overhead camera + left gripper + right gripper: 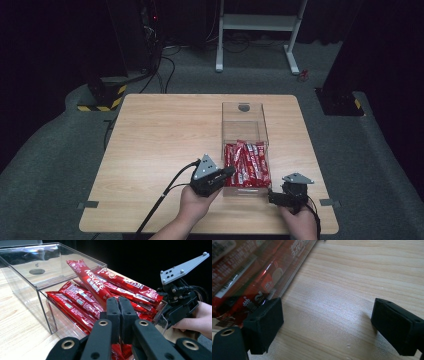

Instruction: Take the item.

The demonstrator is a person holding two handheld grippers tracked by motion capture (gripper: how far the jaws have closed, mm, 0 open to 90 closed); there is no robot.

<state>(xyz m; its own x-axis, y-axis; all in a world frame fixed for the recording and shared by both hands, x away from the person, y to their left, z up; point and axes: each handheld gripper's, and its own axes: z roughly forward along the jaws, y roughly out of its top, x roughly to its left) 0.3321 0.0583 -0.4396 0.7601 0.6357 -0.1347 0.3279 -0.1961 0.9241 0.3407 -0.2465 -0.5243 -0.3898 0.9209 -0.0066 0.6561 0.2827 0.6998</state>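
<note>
Centrally, the left gripper [119, 305] has its jaws clenched on the lower end of one red coffee stick sachet [93, 283], which rises tilted toward the far left above the heap. Around it, the remaining sachets [246, 165] lie piled lengthwise in the near half of the clear acrylic box [243, 114], whose far half stands bare with a round hole in its end wall. At the near right corner of the box, the right gripper [278, 197] rests low on the wooden table [160, 135] with its jaws spread wide; one pad [265, 321] sits just beside or against the transparent wall, and nothing lies between the pads. Judged from its look, a sachet is light, thin and pliant, with a glossy film that is likely to slip and to bend under its own powder fill. A hold near one flat sealed end, as shown, probably gives the firmest purchase, whereas a pinch at mid-length would let the packet fold. The box itself appears rigid, smooth and liable to slide, so bracing it seems prudent.
</note>
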